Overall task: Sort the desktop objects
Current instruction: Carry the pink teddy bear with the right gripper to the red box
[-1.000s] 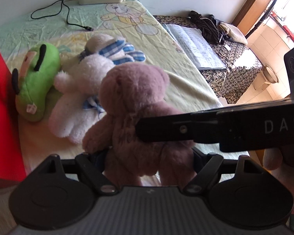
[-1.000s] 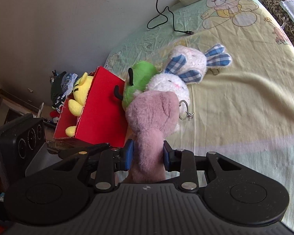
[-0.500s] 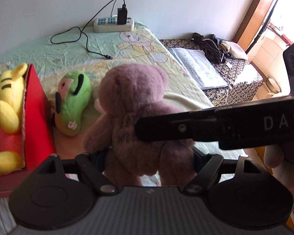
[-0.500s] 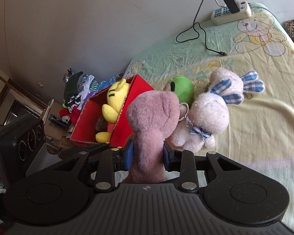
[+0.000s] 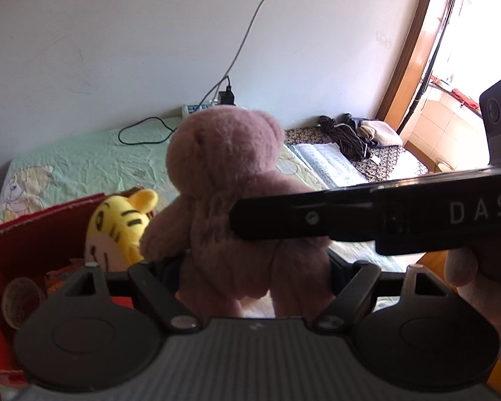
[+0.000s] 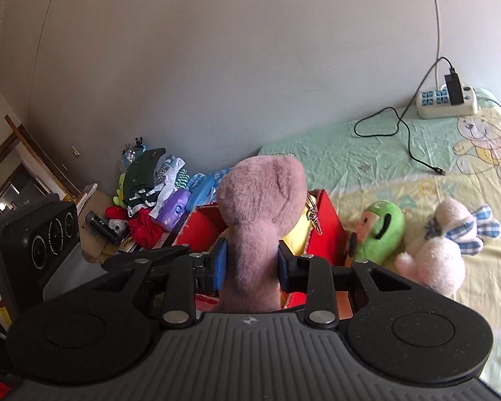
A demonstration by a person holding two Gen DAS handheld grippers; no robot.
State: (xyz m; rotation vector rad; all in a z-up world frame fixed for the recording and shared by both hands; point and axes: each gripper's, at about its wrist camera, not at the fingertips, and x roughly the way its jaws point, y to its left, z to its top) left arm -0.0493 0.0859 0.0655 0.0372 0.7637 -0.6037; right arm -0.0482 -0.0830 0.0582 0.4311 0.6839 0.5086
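Right wrist, right claw [image 6: 251, 265] clamping pink bear [image 6: 260, 224]

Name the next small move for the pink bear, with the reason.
Probably lower the pink bear into the red box and release. Both the left tool and right tool grip it, held over the box beside the yellow tiger.

Bear [image 6: 260, 207] is a dusty mauve-pink, box [image 6: 327, 224] bright red, tiger [image 5: 120, 224] yellow with black stripes. Bunny [image 6: 441, 257] is pale pink with blue-checked ears, sheet [image 6: 400, 153] mint and yellow with cartoon bears.
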